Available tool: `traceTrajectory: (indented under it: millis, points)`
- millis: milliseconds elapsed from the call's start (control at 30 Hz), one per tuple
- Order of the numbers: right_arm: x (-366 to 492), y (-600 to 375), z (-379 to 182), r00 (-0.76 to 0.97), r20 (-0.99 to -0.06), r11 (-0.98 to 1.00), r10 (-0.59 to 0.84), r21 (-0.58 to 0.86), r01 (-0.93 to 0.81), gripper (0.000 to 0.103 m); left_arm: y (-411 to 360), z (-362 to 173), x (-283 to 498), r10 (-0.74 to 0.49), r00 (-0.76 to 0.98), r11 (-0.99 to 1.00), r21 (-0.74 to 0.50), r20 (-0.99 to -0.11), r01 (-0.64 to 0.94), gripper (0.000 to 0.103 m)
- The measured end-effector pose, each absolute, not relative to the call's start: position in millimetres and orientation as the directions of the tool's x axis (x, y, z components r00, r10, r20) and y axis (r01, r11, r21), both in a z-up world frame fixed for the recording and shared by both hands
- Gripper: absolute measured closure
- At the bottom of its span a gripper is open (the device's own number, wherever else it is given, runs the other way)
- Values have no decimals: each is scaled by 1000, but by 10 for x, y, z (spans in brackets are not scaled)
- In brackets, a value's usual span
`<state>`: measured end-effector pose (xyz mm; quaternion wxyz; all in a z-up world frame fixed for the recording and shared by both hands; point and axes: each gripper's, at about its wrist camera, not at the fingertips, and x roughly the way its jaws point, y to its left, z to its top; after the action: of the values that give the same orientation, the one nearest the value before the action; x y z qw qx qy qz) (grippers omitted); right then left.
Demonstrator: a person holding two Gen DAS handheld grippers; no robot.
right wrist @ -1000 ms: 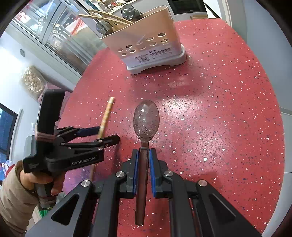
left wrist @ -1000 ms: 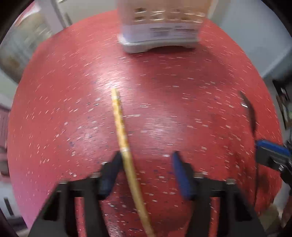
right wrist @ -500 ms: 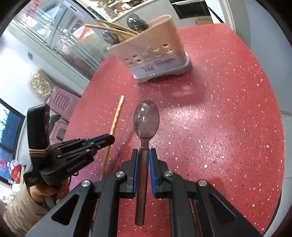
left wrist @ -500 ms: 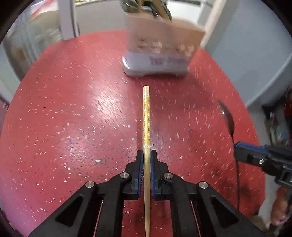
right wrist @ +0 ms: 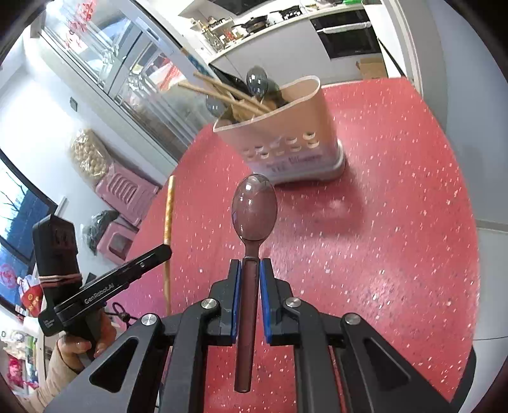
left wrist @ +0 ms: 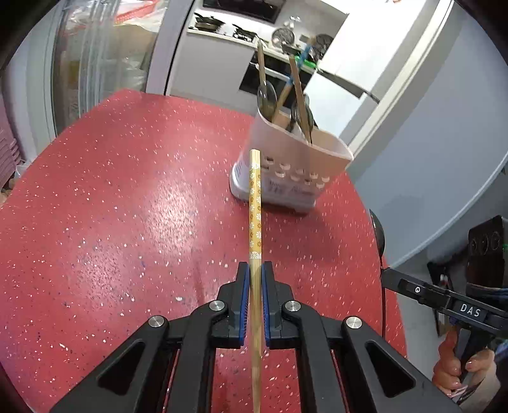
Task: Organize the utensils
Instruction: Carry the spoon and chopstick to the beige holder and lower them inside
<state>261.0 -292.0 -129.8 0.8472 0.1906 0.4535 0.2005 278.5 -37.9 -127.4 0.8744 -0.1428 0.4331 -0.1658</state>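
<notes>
My left gripper point(left wrist: 255, 270) is shut on a yellow patterned chopstick point(left wrist: 255, 203) and holds it above the red speckled table point(left wrist: 127, 206), pointing at the beige utensil holder point(left wrist: 295, 165). My right gripper point(right wrist: 250, 267) is shut on a dark translucent spoon point(right wrist: 254, 209), lifted above the table and pointing at the holder point(right wrist: 285, 133). The holder has chopsticks and spoons standing in it. The chopstick point(right wrist: 168, 219) and left gripper point(right wrist: 158, 252) show at the left of the right wrist view. The spoon point(left wrist: 379, 238) shows edge-on at the right of the left wrist view.
The table edge point(left wrist: 393, 254) runs close on the right in the left wrist view, with a grey wall beyond. Pink crates point(right wrist: 127, 190) stand on the floor past the table's left edge. A kitchen counter point(right wrist: 285, 19) lies behind.
My left gripper closed on the chopstick and lifted it off the table, tilting up toward the holder. My right gripper rose with the spoon toward the holder.
</notes>
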Motion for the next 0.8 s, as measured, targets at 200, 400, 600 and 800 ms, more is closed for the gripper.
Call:
traceTrajectory:
  millis: [200, 400, 600, 800]
  points:
    - [2793, -2980, -1062, 556, -666, 855, 497, 486, -182, 91, -362, -967, 2944, -404, 638, 901, -405, -656, 155, 69]
    - [3131, -2989, -759, 601, -637, 864, 483, 458, -209, 91, -455, -657, 3311, -388, 703, 906, -388, -595, 171, 69]
    - [3584, -2924, -497, 638, -610, 875, 470, 418, -245, 91, -582, -399, 3830, -387, 747, 904, -382, -541, 192, 69]
    - [4024, -2894, -367, 666, -589, 883, 457, 394, -256, 91, -738, -254, 4312, -384, 786, 908, -352, -485, 226, 69]
